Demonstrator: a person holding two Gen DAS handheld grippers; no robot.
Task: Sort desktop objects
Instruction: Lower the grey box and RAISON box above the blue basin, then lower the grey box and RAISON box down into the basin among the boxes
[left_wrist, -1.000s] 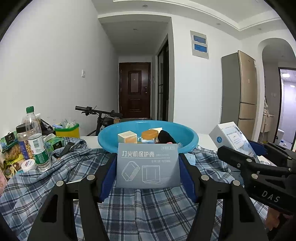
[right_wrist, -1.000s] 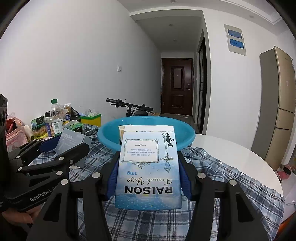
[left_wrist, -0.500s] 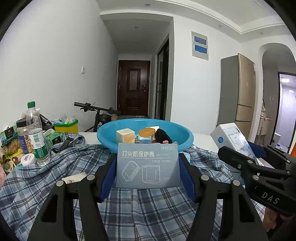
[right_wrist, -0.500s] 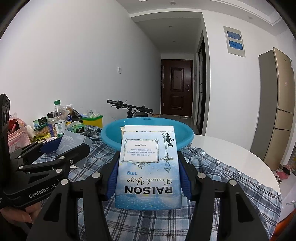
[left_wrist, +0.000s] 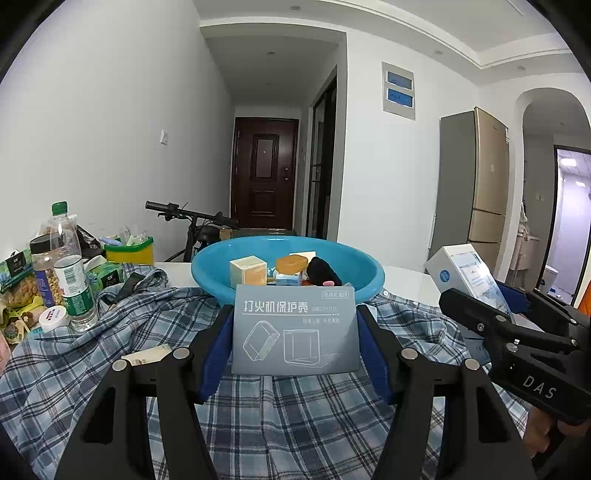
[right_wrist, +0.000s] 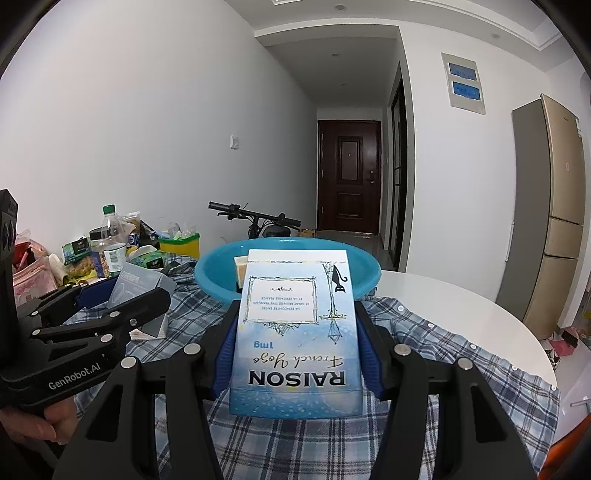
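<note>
Around one blue basin (left_wrist: 360, 271) I count two held boxes, a grey box (left_wrist: 295, 328) and a blue-white box (right_wrist: 295, 332) just in front, four small items inside it, and one water bottle (left_wrist: 70, 269) well off left.

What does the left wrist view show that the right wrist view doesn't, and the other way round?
Only the left wrist view: the basin's contents, including an orange block and a dark item, and the grey box's printed front in the left gripper.

Only the right wrist view: the upside-down RAISON print on the blue box in the right gripper, hiding most of the basin's inside, and bare white tabletop.

Both: the blue basin, plaid shirt, bottle, bicycle, door.
</note>
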